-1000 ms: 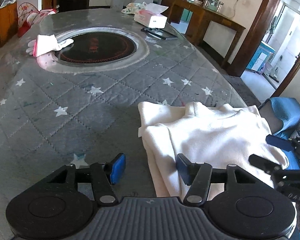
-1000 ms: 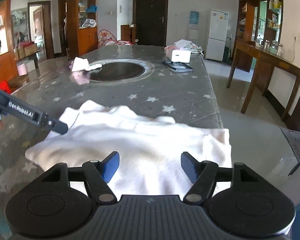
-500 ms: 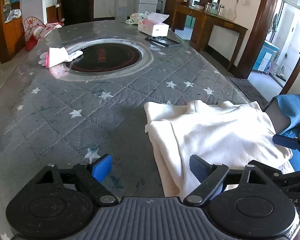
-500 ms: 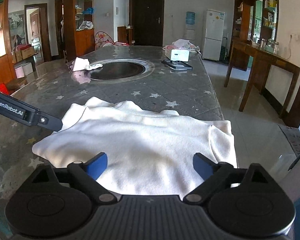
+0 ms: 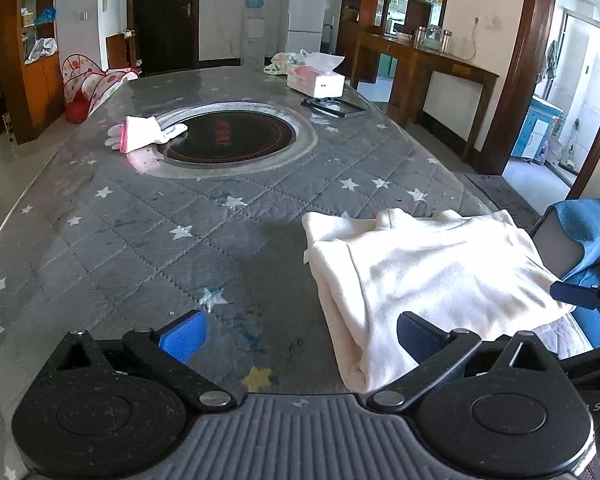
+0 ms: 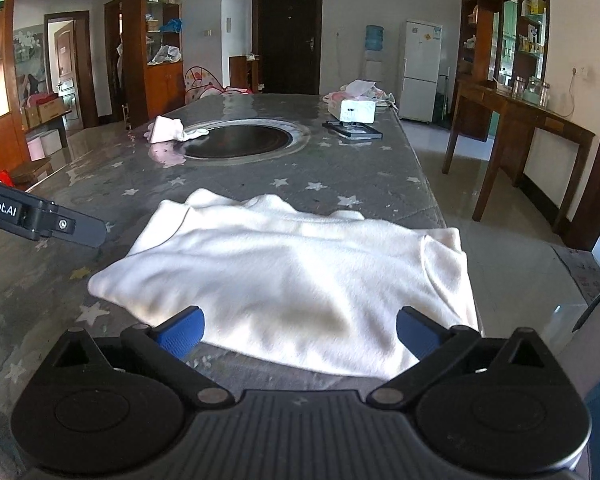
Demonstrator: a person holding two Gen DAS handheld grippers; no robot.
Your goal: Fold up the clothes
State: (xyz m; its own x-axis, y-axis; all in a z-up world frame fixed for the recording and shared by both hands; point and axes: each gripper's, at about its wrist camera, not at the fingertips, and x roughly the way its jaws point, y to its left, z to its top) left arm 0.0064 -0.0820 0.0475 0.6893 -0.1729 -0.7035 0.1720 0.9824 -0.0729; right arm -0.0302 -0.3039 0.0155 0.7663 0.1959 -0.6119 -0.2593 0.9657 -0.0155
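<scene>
Left hand-held gripper (image 5: 298, 336): fingers spread wide, nothing between them; its right blue pad sits just at the near left corner of the garment, its left pad over bare quilted cover.

Right hand-held gripper (image 6: 298, 326): fingers spread wide, empty; both blue pads sit at the garment's near edge.

Cream sweater (image 6: 296, 276): folded into a rough rectangle, lying flat on the bench directly ahead of the right hand-held gripper and ahead-right of the left one, close to the bench's near right corner.

Bench (image 5: 120, 240): long, covered in grey quilted fabric with white stars under a glossy sheet.

Round inset cooktop (image 5: 236, 138): dark, well ahead of both hand-held grippers, mid-bench.

White glove with pink cuff (image 5: 144, 132): touching the cooktop's left rim.

Tissue box (image 5: 316, 82): far end, ahead-right.

Flat black tray (image 5: 334, 106): just nearer than the tissue box.

Blue cloth (image 5: 592, 228): beyond the bench's right edge, to the right of the left hand-held gripper.
</scene>
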